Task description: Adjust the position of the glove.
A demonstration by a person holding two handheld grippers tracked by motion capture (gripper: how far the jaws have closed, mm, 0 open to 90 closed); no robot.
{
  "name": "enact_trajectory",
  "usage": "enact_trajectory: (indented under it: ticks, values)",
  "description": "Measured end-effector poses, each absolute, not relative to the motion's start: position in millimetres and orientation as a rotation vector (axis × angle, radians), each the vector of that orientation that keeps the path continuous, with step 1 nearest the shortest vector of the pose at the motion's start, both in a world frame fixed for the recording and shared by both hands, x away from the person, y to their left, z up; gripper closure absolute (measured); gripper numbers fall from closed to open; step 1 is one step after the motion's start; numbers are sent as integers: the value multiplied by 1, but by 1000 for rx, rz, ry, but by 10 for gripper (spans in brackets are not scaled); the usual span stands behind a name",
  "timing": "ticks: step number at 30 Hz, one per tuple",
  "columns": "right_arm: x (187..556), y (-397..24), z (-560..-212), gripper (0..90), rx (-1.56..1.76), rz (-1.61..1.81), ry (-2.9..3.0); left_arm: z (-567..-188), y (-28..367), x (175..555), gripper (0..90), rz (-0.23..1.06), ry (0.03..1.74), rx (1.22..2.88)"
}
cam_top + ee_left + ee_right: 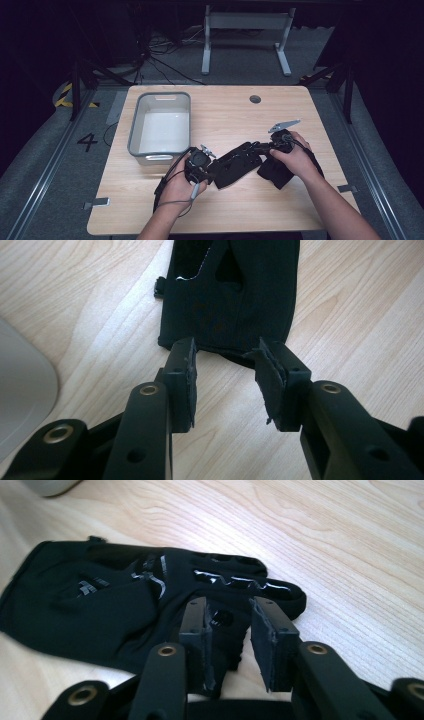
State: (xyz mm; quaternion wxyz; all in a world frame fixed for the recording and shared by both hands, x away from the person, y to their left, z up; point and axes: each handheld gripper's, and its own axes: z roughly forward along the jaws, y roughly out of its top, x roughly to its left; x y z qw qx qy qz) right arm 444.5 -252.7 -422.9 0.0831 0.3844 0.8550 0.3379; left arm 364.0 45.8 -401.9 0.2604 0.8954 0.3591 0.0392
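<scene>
While the wooden table (pixel 300 105) spans the middle of the high view, a grey bin (pixel 136 131) stands at its upper left, near the table's left edge; below and to the right of the bin, at lower centre of the frame, lies a black glove (pixel 235 164), flat on the wood, with a second dark piece of cloth (pixel 276 175) just right of it under the person's right hand; the left gripper (pixel 210 172) sits at the glove's left end, the right gripper (pixel 257 148) at its upper right; in the left gripper view the jaws stand apart at the glove's cuff edge (pixel 227 315), the pads pressing on nothing; in the right gripper view the jaws are likewise parted over the glove's fingers (pixel 240 582), a fold of fabric between the pads but not squeezed.
</scene>
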Motion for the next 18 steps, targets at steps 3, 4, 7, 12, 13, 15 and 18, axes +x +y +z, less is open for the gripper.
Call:
enact_trajectory:
  ticks: [3, 4, 7, 12, 13, 15, 18]
  values:
    - [447, -251, -427, 649, 1176, 1000, 2554, -404, 46, 365, 595, 99, 984, 2407]
    - [449, -248, -432, 614, 1192, 991, 2556, -404, 46, 366, 584, 100, 983, 2399]
    - [449, -246, -437, 595, 1197, 957, 2553, -405, 45, 367, 558, 105, 988, 2398]
    - [449, -239, -447, 588, 1171, 894, 2550, -405, 41, 367, 538, 123, 976, 2379]
    - [448, -238, -447, 621, 1156, 896, 2556, -405, 41, 368, 534, 128, 977, 2376]
    - [447, -238, -447, 640, 1144, 902, 2564, -405, 41, 368, 530, 132, 977, 2374]
    - [445, -238, -447, 695, 1111, 899, 2568, -405, 39, 369, 522, 140, 972, 2362]
